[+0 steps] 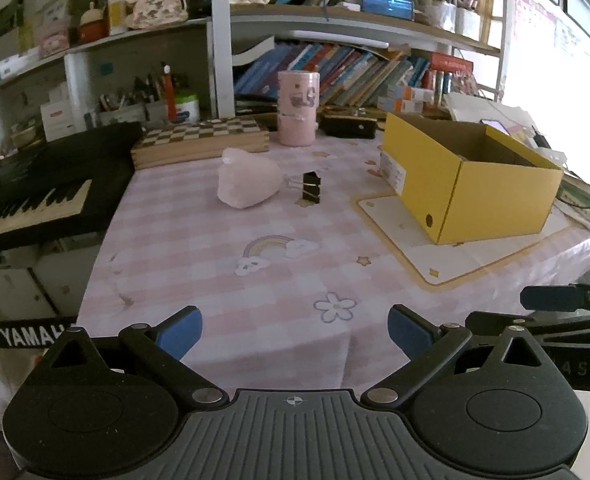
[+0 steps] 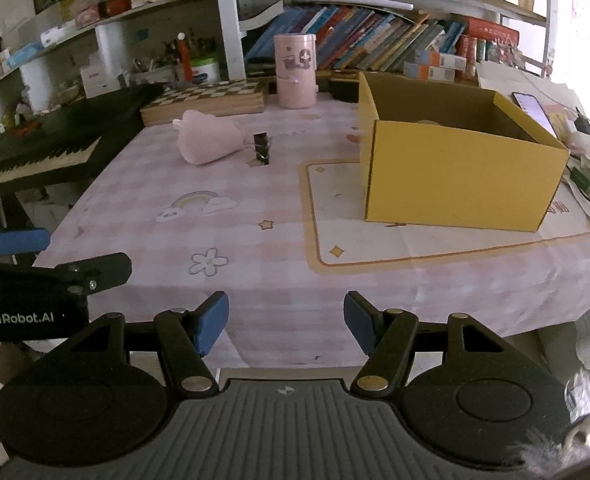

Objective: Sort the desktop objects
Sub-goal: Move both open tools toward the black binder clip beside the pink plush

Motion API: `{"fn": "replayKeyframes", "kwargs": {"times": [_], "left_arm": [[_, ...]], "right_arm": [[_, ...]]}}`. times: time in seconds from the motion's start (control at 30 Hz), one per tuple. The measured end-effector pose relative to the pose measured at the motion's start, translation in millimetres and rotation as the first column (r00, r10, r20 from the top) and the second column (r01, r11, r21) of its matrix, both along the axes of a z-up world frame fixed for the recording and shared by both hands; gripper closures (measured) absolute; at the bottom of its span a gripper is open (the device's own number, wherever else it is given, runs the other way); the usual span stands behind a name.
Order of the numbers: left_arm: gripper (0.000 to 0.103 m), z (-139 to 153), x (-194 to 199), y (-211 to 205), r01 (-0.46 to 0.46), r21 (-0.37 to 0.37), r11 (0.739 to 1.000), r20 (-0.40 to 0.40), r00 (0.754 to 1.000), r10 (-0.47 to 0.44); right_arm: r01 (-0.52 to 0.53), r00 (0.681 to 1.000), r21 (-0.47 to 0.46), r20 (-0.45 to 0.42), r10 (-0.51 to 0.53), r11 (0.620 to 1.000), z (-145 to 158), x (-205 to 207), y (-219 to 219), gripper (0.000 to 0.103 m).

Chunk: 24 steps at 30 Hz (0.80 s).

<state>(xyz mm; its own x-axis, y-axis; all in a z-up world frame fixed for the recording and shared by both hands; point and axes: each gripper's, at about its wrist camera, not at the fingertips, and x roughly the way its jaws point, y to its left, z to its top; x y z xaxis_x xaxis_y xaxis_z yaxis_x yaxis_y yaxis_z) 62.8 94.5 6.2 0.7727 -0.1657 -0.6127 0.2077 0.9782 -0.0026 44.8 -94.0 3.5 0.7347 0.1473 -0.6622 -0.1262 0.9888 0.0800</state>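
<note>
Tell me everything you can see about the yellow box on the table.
The yellow box looks like plain cardboard, rectangular, with an open top and a brown inside. One end wall carries a white printed label; a dark round spot sits low near a corner. It stands upright on a cream mat with an orange border, over the pink checked tablecloth. Neither gripper touches it.

Matt yellow cardboard box (image 2: pixel 455 172); soft pink cloth pouch (image 2: pixel 207 140); glossy black metal binder clip (image 1: pixel 311 187); smooth checked tablecloth (image 1: pixel 223 280).

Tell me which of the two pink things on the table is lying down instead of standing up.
The soft pink pouch beside the black binder clip lies slumped; the pink cylinder stands upright behind.
</note>
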Motion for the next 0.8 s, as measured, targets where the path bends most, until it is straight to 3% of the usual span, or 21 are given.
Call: {"fn": "replayKeyframes", "kwargs": {"times": [0.8], "left_arm": [[0.002,-0.3,9.1,28.6,-0.058,-0.015,0.998,0.001,0.998,0.058]], "right_arm": [[-0.088,0.996,-0.026,-0.009,0.087,0.996,1.9,20.0,34.6,0.04]]}}
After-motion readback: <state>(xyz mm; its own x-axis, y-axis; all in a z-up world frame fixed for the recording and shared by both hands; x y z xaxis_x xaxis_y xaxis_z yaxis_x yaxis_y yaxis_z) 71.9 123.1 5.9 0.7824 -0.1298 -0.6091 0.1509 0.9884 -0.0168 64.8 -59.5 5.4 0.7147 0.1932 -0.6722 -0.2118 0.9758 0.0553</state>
